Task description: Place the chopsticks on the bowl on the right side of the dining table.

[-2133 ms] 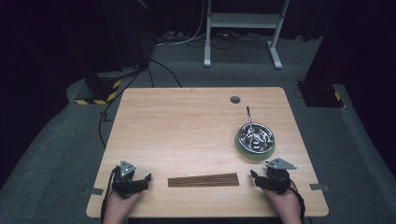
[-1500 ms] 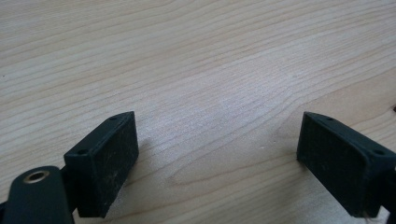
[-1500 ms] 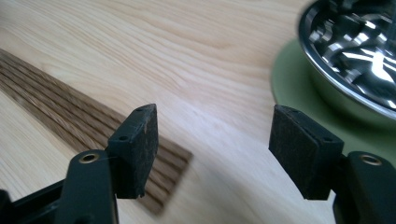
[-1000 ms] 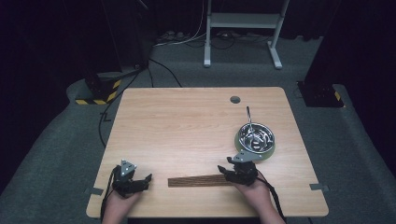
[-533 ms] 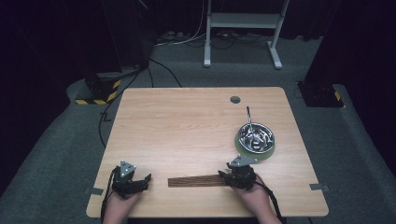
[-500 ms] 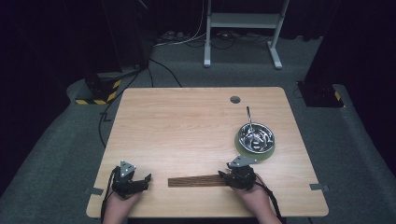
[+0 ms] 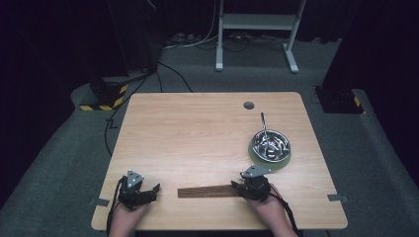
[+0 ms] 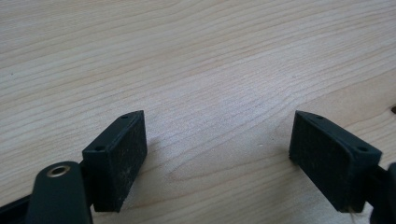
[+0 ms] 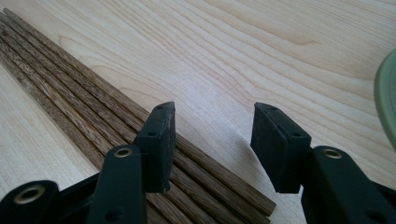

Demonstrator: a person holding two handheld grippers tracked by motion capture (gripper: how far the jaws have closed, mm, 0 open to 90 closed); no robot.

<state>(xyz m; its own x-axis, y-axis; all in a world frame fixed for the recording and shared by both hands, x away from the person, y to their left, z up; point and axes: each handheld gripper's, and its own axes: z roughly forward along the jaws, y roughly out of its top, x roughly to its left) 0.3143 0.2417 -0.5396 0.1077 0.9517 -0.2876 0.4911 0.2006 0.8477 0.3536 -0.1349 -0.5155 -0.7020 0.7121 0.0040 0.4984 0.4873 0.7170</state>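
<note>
Dark brown grained chopsticks on a pale wooden table.

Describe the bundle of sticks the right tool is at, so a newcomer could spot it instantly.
On the light wooden table, look along the near edge, left of the green-rimmed metal bowl. The flat row of dark brown wooden sticks lies there, its right end at the right hand-held gripper; nothing else is long, thin and dark.

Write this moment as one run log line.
right gripper: open, over chopsticks end | left gripper: open, idle on table | bowl: untouched
</note>
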